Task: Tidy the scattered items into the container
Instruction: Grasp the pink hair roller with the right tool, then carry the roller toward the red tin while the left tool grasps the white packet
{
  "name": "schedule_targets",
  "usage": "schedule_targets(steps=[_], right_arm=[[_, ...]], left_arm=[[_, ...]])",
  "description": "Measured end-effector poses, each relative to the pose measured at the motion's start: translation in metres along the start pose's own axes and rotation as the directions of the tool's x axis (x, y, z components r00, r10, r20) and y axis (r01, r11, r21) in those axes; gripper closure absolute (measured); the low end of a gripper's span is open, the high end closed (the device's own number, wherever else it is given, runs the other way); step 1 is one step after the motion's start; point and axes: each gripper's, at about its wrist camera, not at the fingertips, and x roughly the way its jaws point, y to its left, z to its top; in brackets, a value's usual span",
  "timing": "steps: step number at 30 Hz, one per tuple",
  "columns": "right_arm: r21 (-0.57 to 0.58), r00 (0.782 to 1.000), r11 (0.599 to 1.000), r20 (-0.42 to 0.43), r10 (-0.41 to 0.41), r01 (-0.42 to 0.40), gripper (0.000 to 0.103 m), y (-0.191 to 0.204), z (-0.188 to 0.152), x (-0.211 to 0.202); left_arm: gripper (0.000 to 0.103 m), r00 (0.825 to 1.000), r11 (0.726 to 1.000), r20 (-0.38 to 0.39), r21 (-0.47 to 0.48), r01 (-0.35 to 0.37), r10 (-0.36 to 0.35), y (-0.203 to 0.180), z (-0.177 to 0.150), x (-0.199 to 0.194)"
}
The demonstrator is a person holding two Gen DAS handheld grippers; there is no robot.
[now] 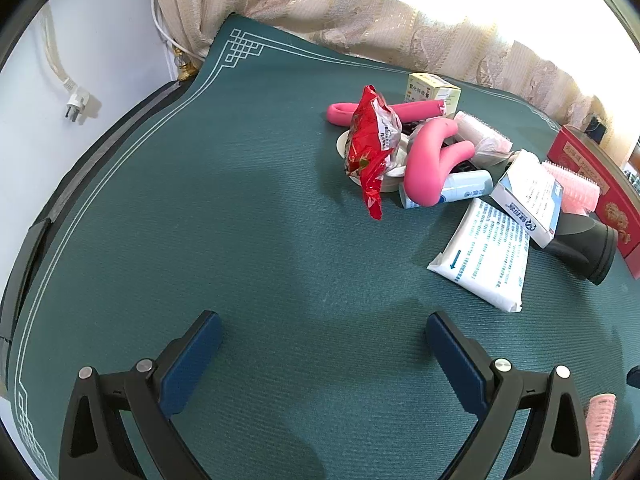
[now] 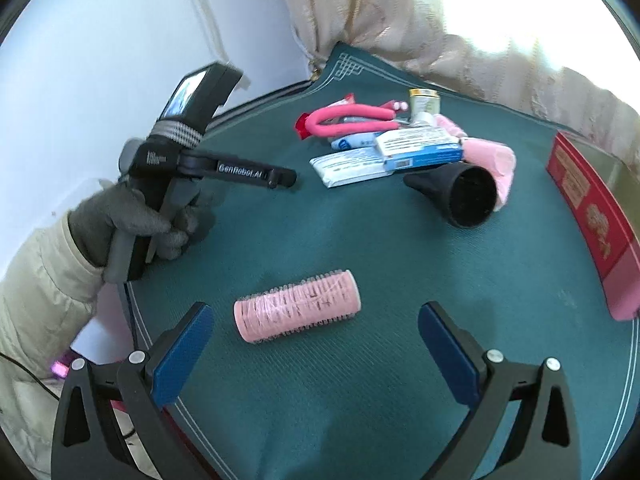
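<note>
Green-matted worktop [image 2: 360,240] carries a pink hair roller [image 2: 298,306] at lower centre, lying between the spread, empty right tongs [image 2: 316,344], which likely must descend and clench it.

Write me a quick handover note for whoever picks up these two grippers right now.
Left gripper: open, empty, above bare green mat.
Right gripper: open, empty, lined up on the lone pink bristled hair roller lying on its side.
Red rectangular box sits at the mat's right edge.
The pile at the far side: red foil snack packet, pink bendy foam rods, white tissue pack, blue-white carton, black funnel-shaped nozzle.
Done: nothing visibly packed.
Left: everything; probably the roller first.
</note>
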Motion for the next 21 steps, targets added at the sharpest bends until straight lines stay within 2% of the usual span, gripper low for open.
schedule_targets(steps=[8, 11, 14, 15, 21], right_arm=[[-0.114, 0.996, 0.993, -0.087, -0.014, 0.004, 0.001, 0.012, 0.004, 0.026], [-0.117, 0.993, 0.993, -0.116, -0.025, 0.011, 0.009, 0.012, 0.003, 0.032], [-0.116, 0.994, 0.993, -0.104, -0.038, 0.026, 0.021, 0.011, 0.001, 0.031], [-0.109, 0.994, 0.994, -0.098, -0.041, 0.030, 0.028, 0.010, 0.002, 0.030], [-0.070, 0.996, 0.997, -0.086, -0.030, 0.024, 0.028, 0.005, 0.004, 0.027]], left_arm=[[0.000, 1.000, 1.000, -0.002, -0.007, -0.005, 0.005, 0.002, -0.007, -0.006], [0.000, 1.000, 1.000, -0.003, -0.008, -0.006, 0.006, 0.002, -0.007, -0.007], [0.000, 1.000, 1.000, -0.004, -0.009, -0.007, 0.007, 0.002, -0.006, -0.007], [0.000, 1.000, 1.000, -0.005, -0.009, -0.007, 0.007, 0.002, -0.006, -0.007], [0.000, 1.000, 1.000, -0.005, -0.008, -0.009, 0.009, 0.003, -0.006, -0.007]])
